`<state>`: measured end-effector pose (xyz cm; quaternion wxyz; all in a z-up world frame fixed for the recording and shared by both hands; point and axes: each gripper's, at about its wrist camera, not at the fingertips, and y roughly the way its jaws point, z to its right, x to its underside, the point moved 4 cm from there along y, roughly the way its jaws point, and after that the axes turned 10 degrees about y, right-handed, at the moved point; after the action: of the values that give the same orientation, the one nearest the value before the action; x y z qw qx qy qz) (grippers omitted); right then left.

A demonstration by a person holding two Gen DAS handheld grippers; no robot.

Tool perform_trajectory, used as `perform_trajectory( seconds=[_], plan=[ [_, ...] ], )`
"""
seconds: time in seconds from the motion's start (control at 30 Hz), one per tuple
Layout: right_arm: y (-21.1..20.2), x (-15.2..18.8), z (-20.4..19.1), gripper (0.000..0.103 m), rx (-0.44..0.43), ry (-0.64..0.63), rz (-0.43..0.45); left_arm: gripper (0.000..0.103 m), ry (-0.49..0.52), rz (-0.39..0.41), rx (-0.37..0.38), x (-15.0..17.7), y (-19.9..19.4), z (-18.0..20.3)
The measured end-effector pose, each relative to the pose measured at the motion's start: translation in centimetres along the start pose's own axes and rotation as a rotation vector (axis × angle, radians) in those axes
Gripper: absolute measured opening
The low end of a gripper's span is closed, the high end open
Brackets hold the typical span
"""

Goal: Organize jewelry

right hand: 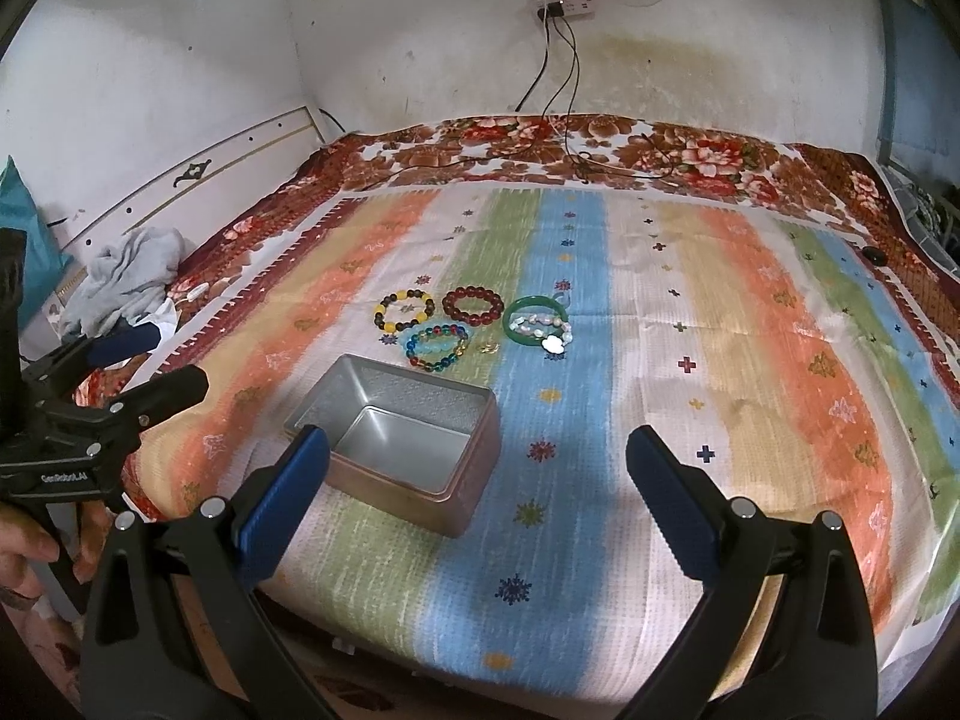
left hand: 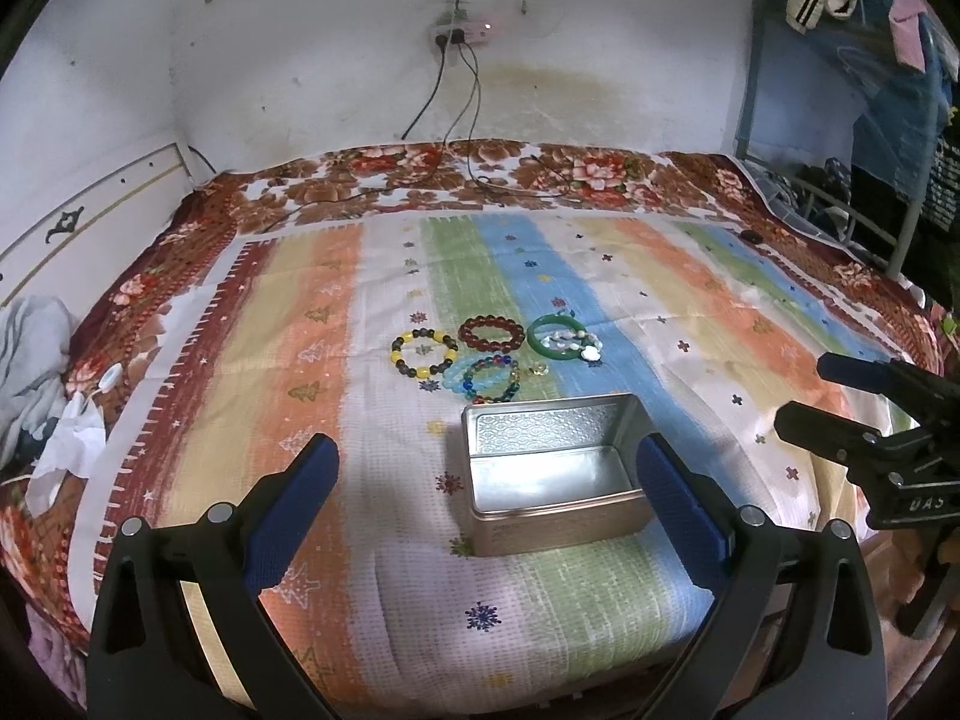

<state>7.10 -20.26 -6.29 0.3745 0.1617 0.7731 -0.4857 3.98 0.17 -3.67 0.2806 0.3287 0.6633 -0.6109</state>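
Left wrist view puts the open tin (left hand: pixel 549 474) right ahead of my left gripper (left hand: pixel 486 501), sitting between its spread blue fingers, its long axis running across my line of sight. The jewelry lies just beyond the tin's far wall: a yellow-and-dark bracelet (left hand: pixel 424 351), a dark red bracelet (left hand: pixel 491 331), a multicoloured bracelet (left hand: pixel 487 381) over a pale blue one, and a green bangle (left hand: pixel 555 339) with a white beaded strand (left hand: pixel 570 341) draped on it. My right gripper (right hand: pixel 477 468) is also spread wide and empty, with the tin forward and to its left. I judge the bangle side lies nearer the right gripper, the yellow bracelet nearer the left; either must reach past the tin.
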Motion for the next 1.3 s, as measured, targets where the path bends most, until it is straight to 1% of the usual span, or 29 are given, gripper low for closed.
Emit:
perform_trajectory(
  seconds=[0.13,0.3,0.43,0.5,0.6,0.77,0.83,0.93,1.07,1.3],
  plan=[
    [0.9,-0.8,0.2,0.098,0.007,0.017,-0.016,0.097,-0.007,-0.023,0.011,-0.2,1.0,-0.2],
    [2.9,-2.4,0.0,0.098,0.036,-0.015,-0.031,0.097,0.014,-0.048,-0.022,-1.4,3.1,-1.0],
    [3.7,-3.5,0.7,0.098,0.029,-0.002,-0.048,0.097,0.003,-0.071,-0.016,-1.9,4.3,-2.0],
    [4.3,-4.1,1.0,0.098,0.043,-0.007,-0.048,0.097,0.000,-0.077,-0.018,-2.3,5.0,-2.3],
    [5.9,-5.2,1.5,0.098,0.051,0.008,-0.065,0.097,0.015,-0.086,-0.037,-3.1,6.4,-2.5],
    [8.5,-6.2,2.1,0.098,0.071,-0.002,-0.097,0.097,0.023,-0.106,-0.034,-3.7,8.0,-2.5],
    [9.4,-6.4,2.6,0.098,0.071,0.001,-0.122,0.097,0.027,-0.122,-0.034,-3.7,8.7,-2.6],
    [10.7,-6.8,3.6,0.098,0.058,0.045,-0.164,0.097,0.004,-0.150,-0.030,-3.7,9.8,-3.3],
    [12.2,-7.6,5.4,0.098,0.002,0.163,-0.218,0.095,-0.045,-0.180,-0.005,-3.9,11.5,-4.6],
    [14.3,-8.0,6.2,0.098,0.027,0.153,-0.255,0.090,-0.086,-0.237,0.016,-3.9,14.9,-5.9]
  ],
)
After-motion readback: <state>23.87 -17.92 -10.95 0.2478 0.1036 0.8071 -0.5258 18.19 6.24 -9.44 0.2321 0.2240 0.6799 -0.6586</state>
